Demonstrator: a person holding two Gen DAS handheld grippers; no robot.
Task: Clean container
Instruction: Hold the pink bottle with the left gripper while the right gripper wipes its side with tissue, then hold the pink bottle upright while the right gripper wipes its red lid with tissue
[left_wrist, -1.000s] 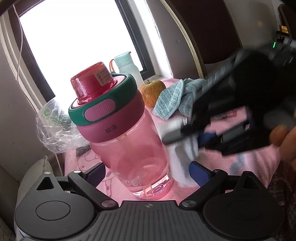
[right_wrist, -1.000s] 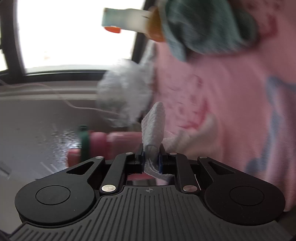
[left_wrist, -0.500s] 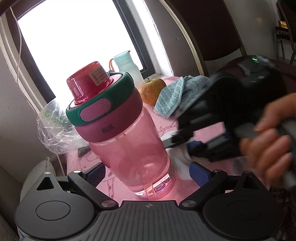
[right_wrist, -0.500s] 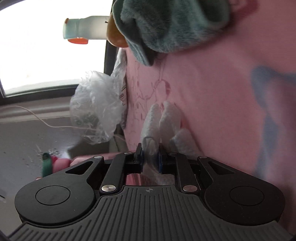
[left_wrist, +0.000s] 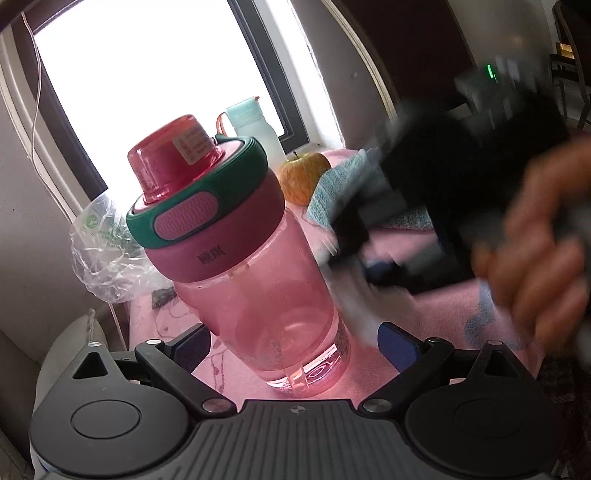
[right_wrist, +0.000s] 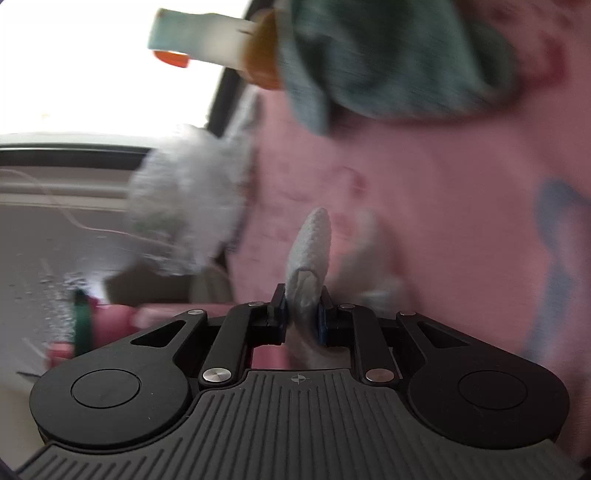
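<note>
Worktop (left_wrist: 436, 310): covered with a pink cloth, with a window behind it.
Left tool (left_wrist: 291, 341): its 2 fingers stand wide apart, 1 on each side of the bottle base, not touching it as far as I can see.
Right tool (right_wrist: 302, 317): its fingers are pressed together on a white tissue (right_wrist: 310, 251); in the left view it is blurred, close to the right side of the bottle.
Bottle (left_wrist: 258, 295): pink and transparent, upright on the worktop, with a green-rimmed lid (left_wrist: 195, 192) on.
Towel (left_wrist: 332, 192): blue, crumpled behind the bottle.
Apple (left_wrist: 301, 177): beside the towel.
</note>
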